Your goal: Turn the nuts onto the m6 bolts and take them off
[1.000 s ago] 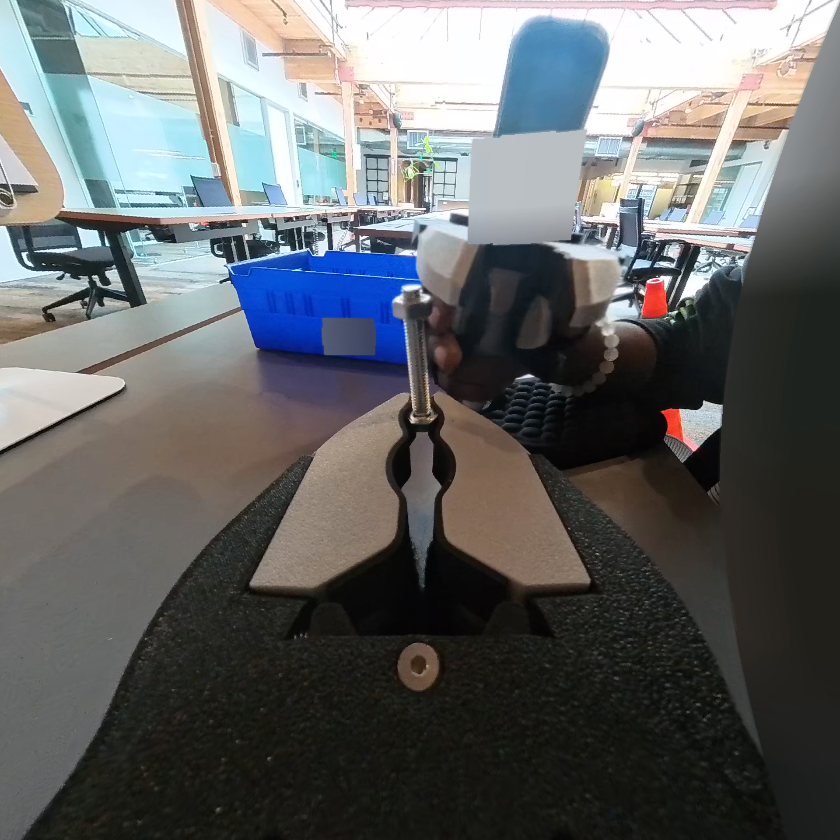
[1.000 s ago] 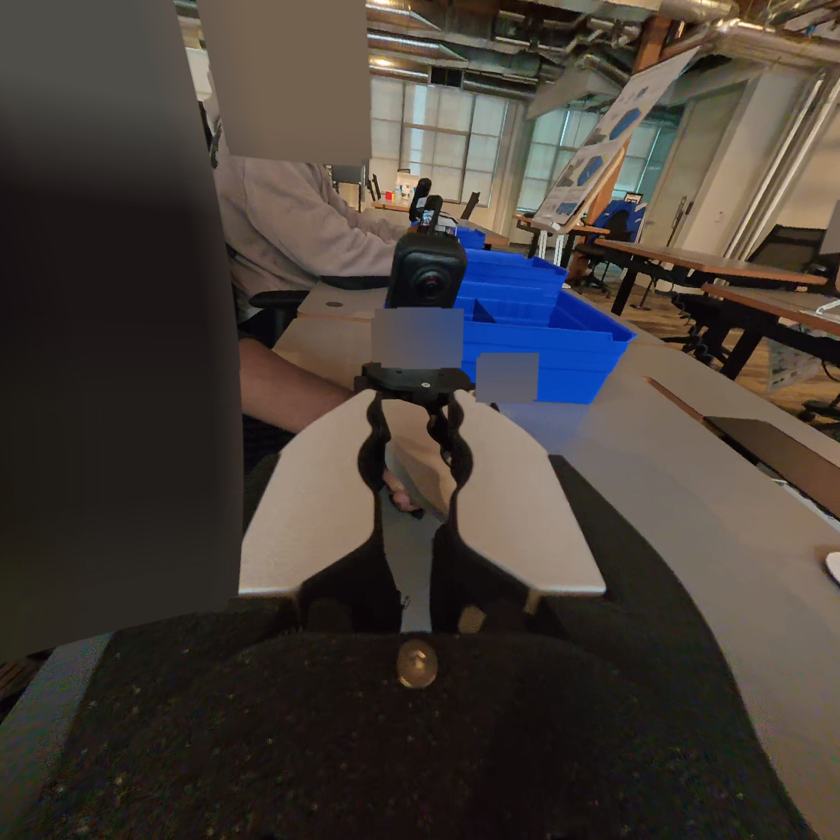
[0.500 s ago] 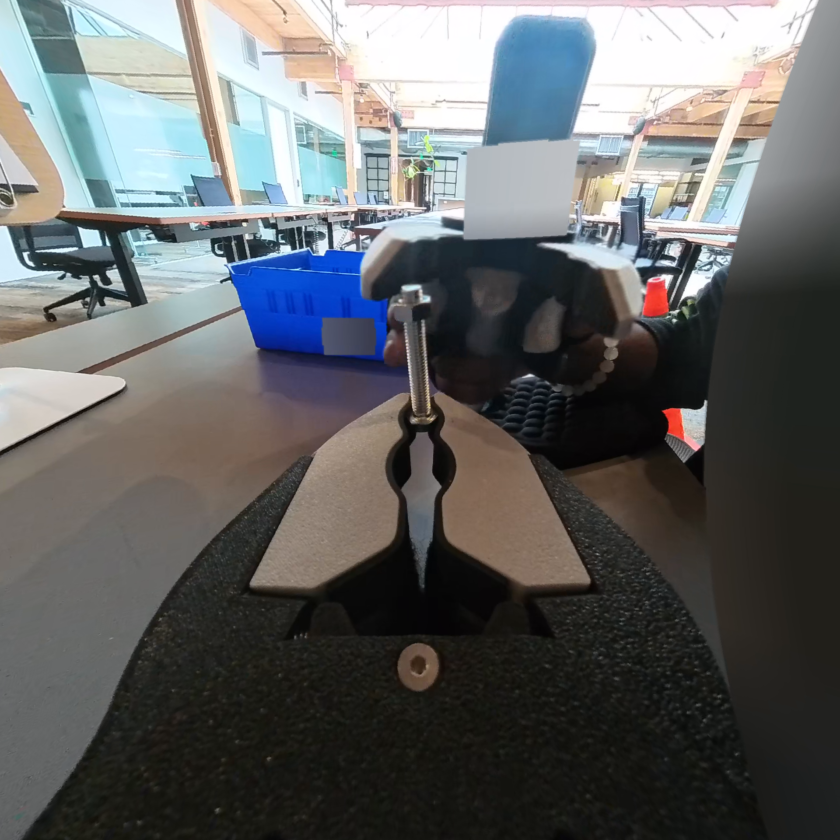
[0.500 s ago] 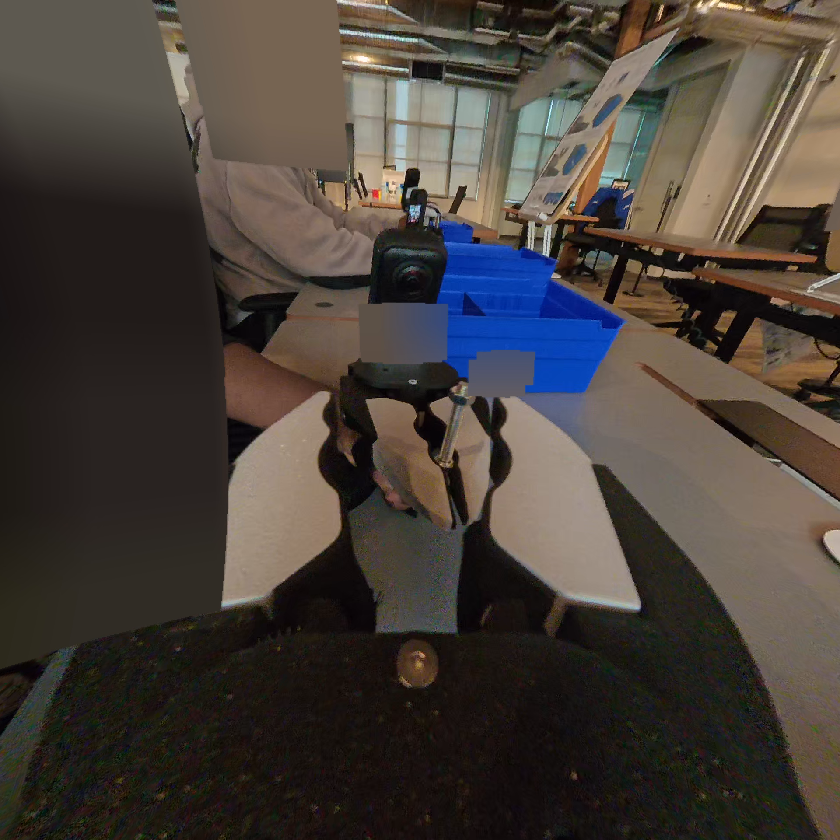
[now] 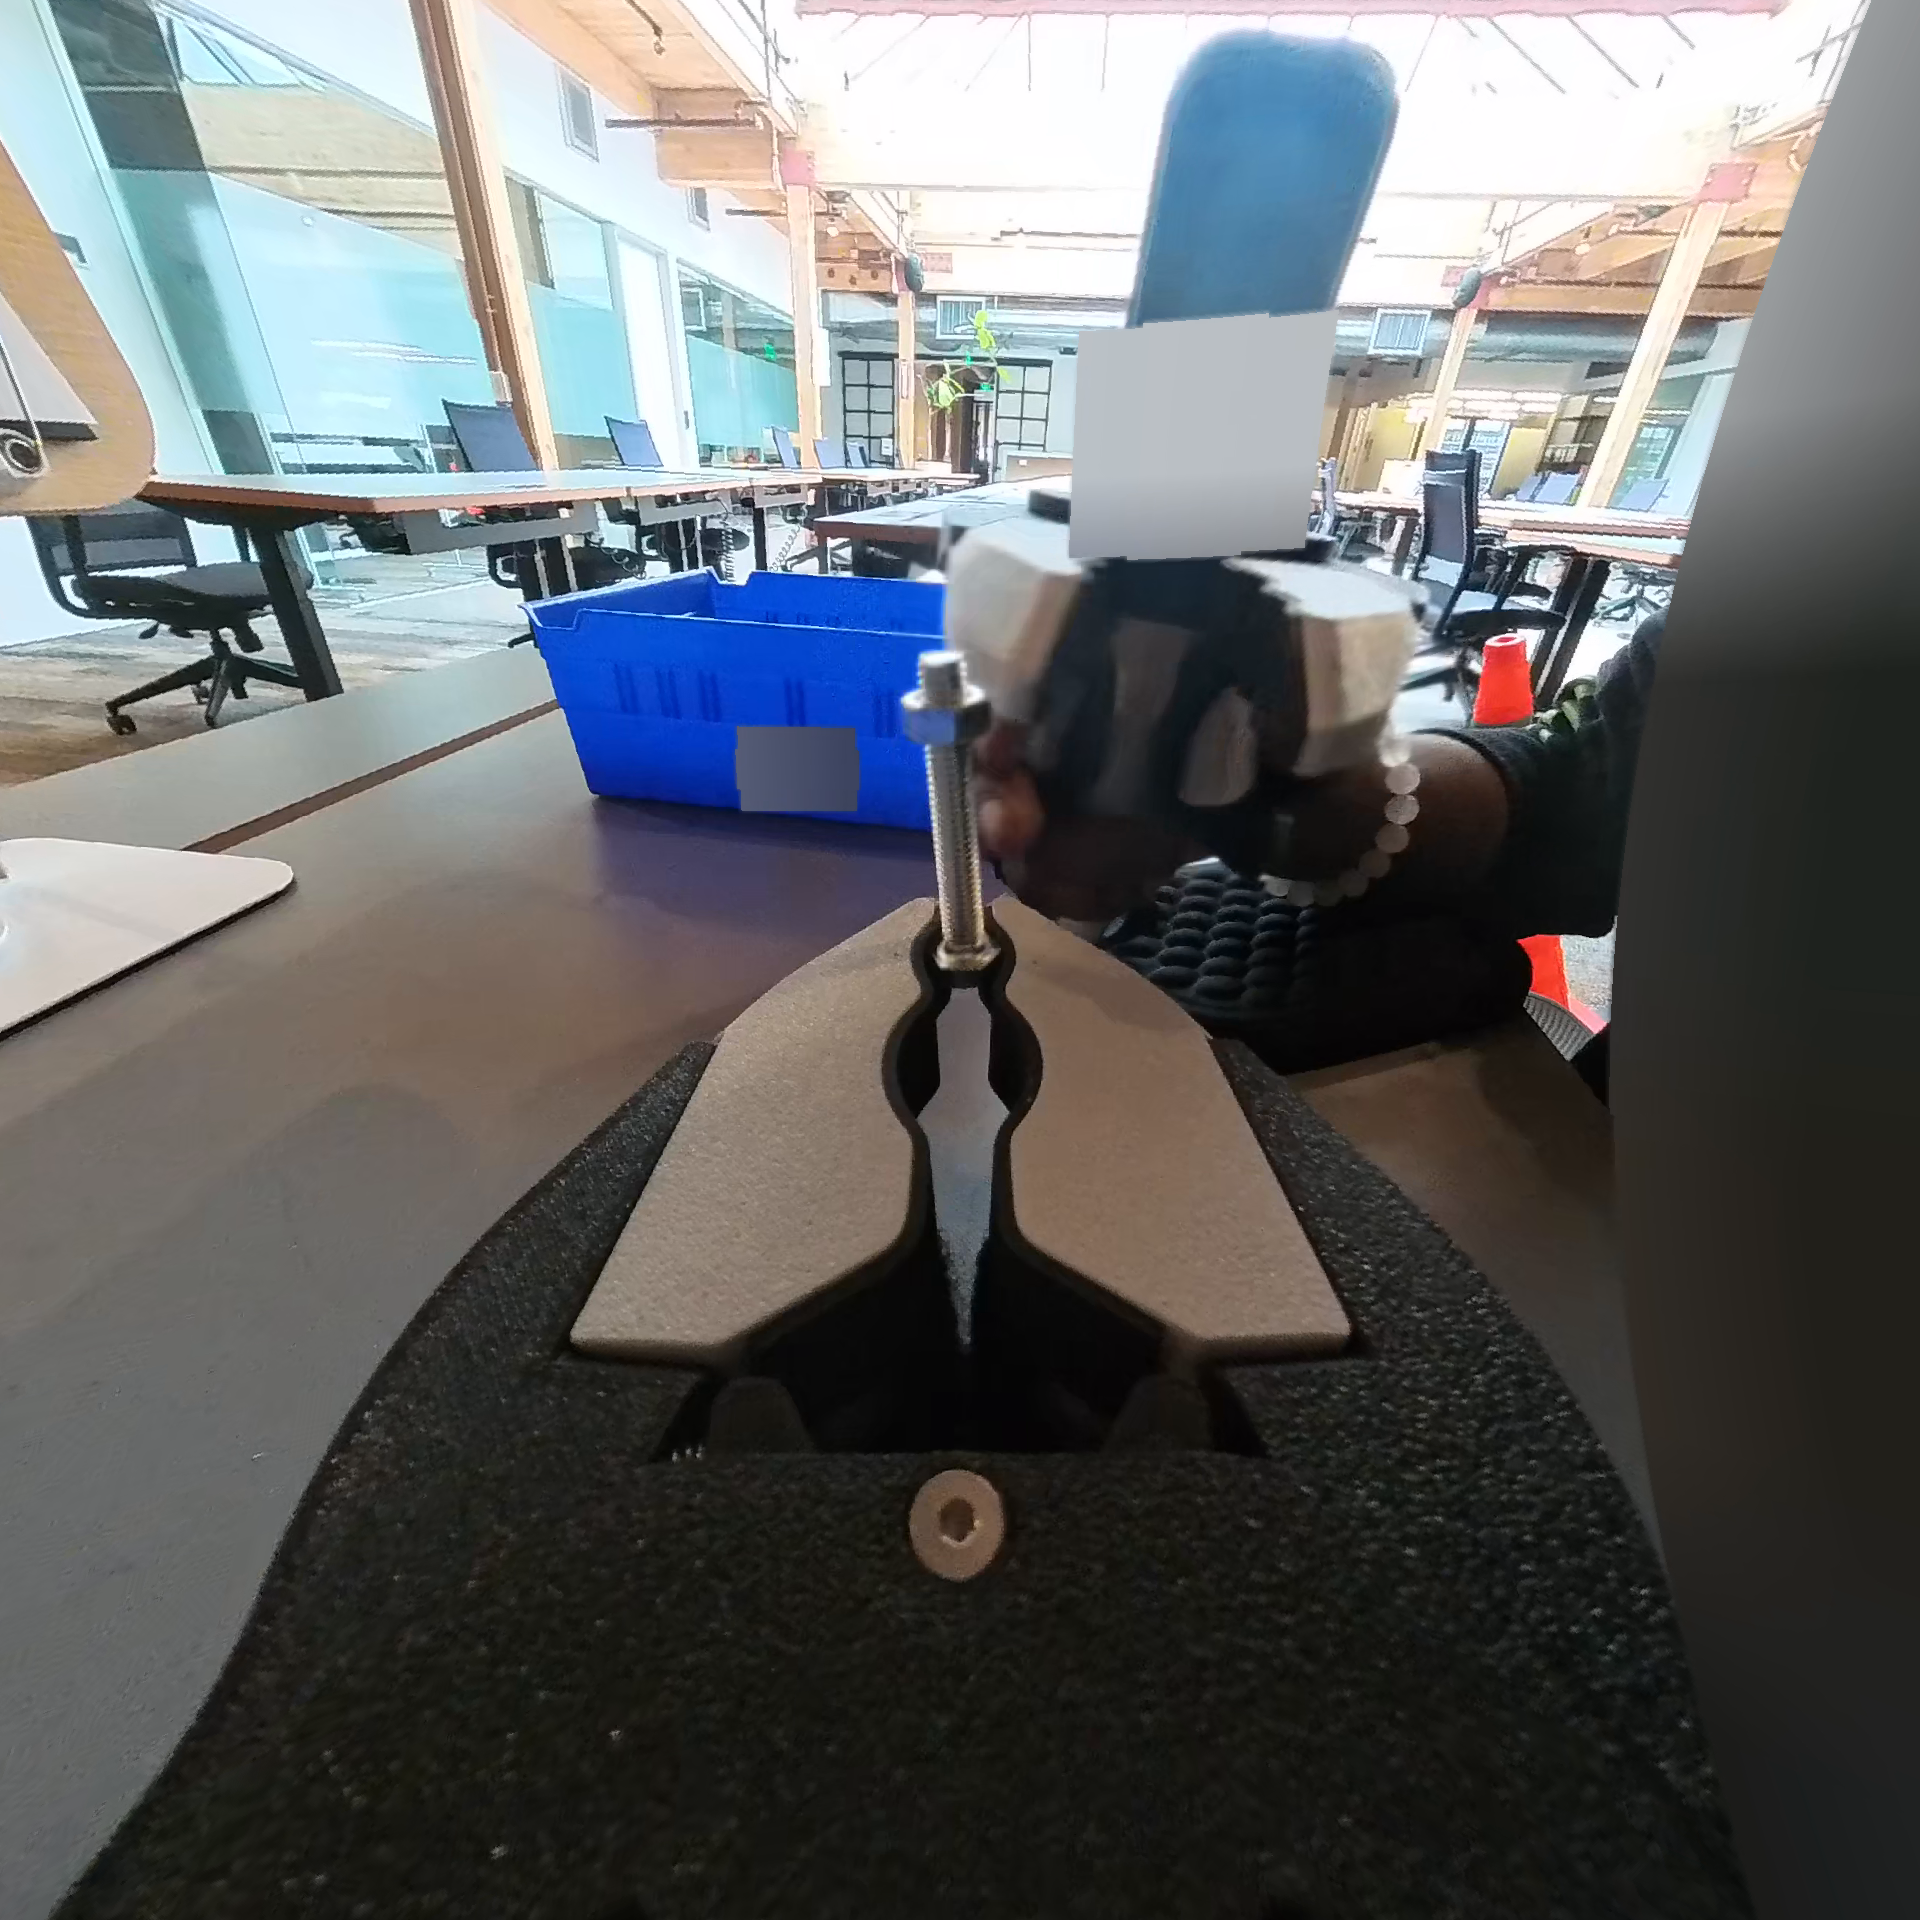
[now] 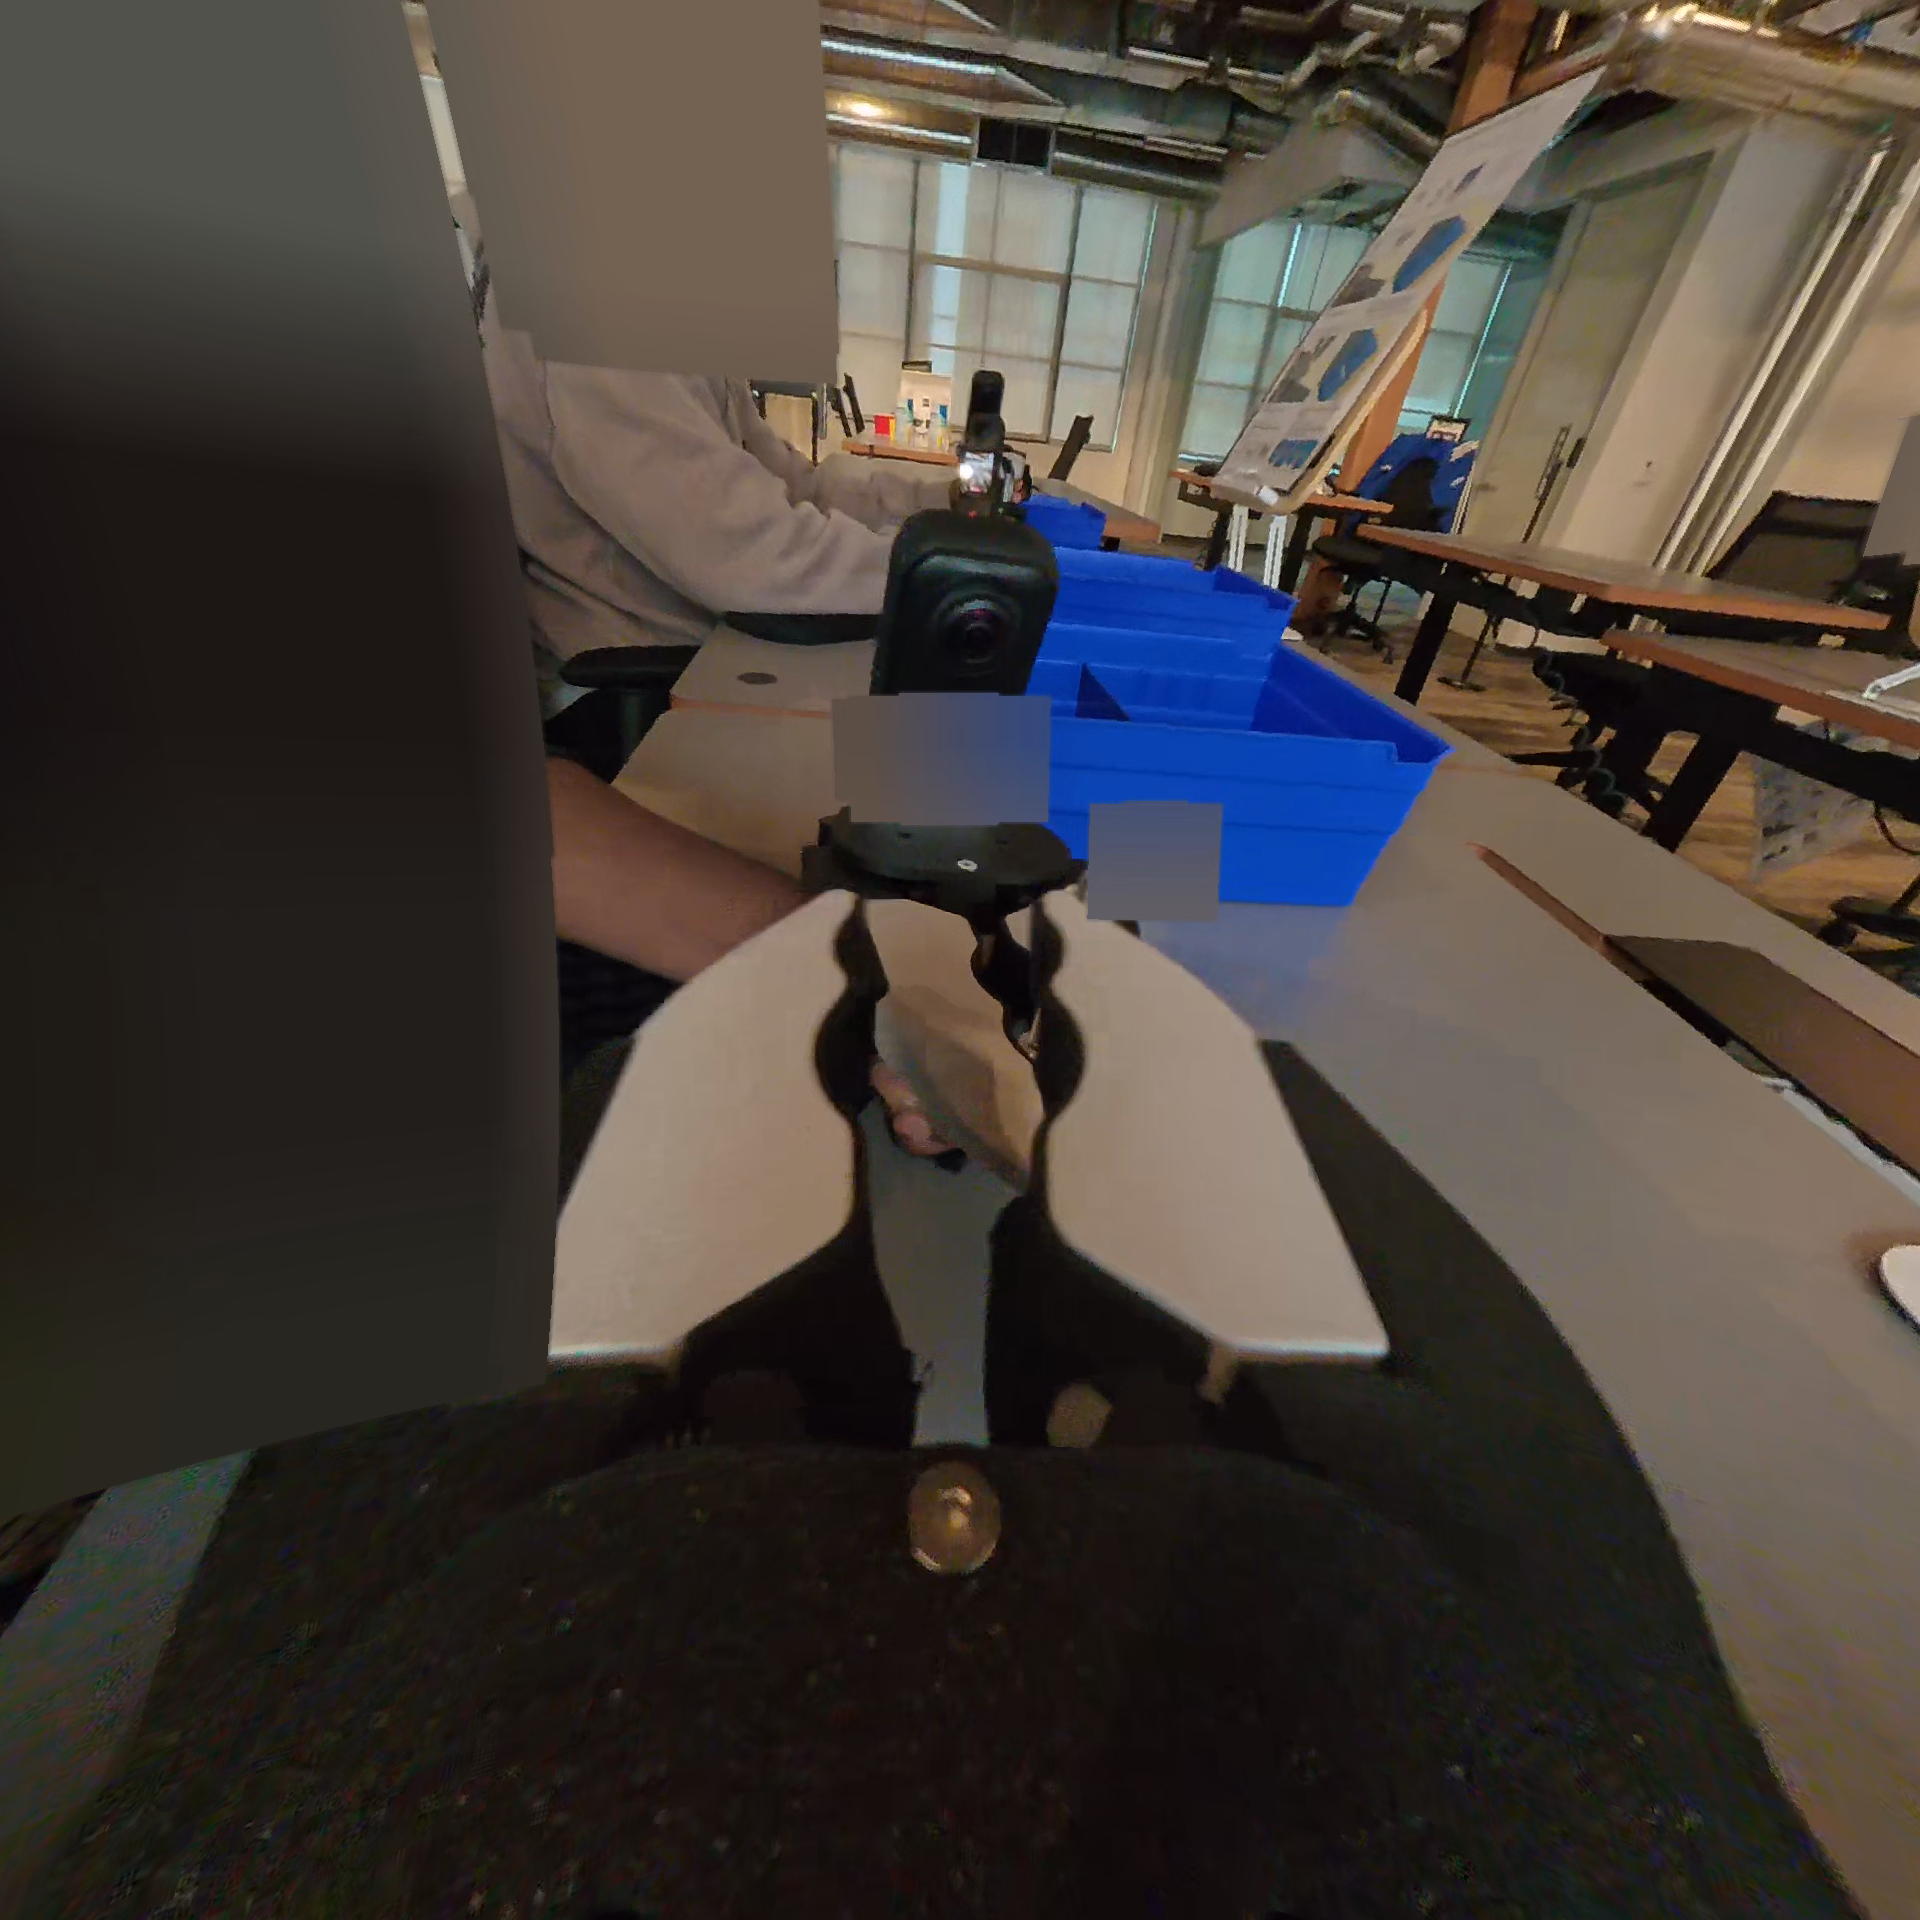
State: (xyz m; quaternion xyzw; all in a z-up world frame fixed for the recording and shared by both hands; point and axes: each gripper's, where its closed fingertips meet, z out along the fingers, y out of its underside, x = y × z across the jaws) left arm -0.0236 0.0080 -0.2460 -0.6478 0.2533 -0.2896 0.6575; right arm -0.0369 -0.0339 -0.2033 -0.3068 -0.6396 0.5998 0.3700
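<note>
Left gripper (image 5: pixel 961 961) clenched on bolt (image 5: pixel 954 831) at its lower end; shank upright toward 12 o'clock, leaving nut (image 5: pixel 943 717) near the tip exposed for turning. Right gripper (image 6: pixel 951 997) parted, gripping nothing, poised at 2 o'clock of the nut.

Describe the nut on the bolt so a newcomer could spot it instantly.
Start at the blue bin on the dark table. In front of it, the left gripper clamps a threaded bolt upright. The nut is the silver hex collar near its top, wider than the shaft.
</note>
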